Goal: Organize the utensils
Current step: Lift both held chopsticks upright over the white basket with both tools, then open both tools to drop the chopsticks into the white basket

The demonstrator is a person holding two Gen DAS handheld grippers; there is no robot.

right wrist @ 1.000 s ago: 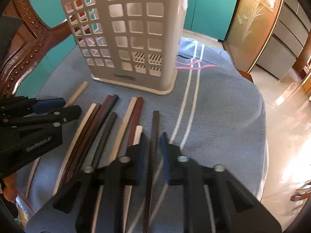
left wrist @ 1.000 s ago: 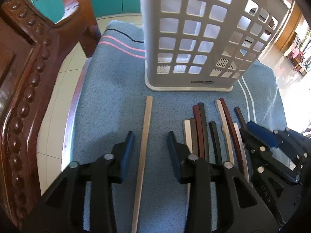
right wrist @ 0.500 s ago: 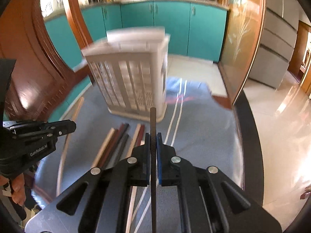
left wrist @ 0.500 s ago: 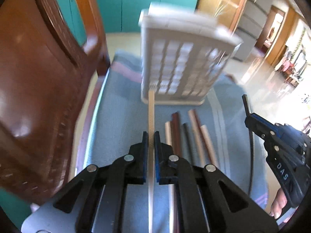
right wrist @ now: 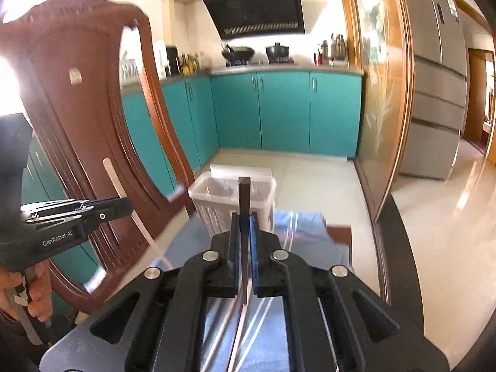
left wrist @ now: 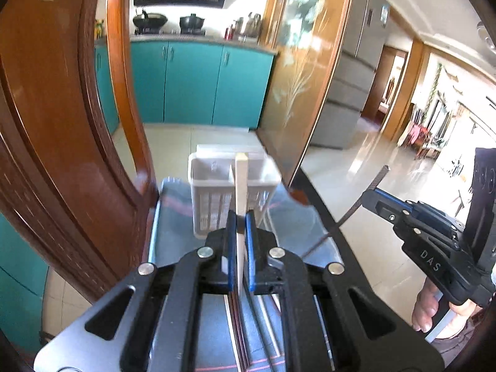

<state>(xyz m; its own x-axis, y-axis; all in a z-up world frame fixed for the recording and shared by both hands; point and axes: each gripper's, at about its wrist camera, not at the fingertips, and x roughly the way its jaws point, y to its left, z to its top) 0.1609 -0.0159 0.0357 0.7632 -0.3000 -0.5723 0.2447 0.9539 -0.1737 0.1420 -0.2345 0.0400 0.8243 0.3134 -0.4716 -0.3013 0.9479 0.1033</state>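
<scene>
Left wrist: 2 tongs (left wrist: pixel 239 217) (right wrist: pixel 244 220), 1 chopstick (left wrist: pixel 240 183) (right wrist: pixel 244 198) ea; 1 basket (left wrist: pixel 201 186).

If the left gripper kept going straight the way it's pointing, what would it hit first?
Most likely the white utensil basket. The left gripper, shut on a pale chopstick, points slightly down at its open top, and nothing shows between them. Depth is unclear, so the chopstick tip would probably arrive first.
</scene>
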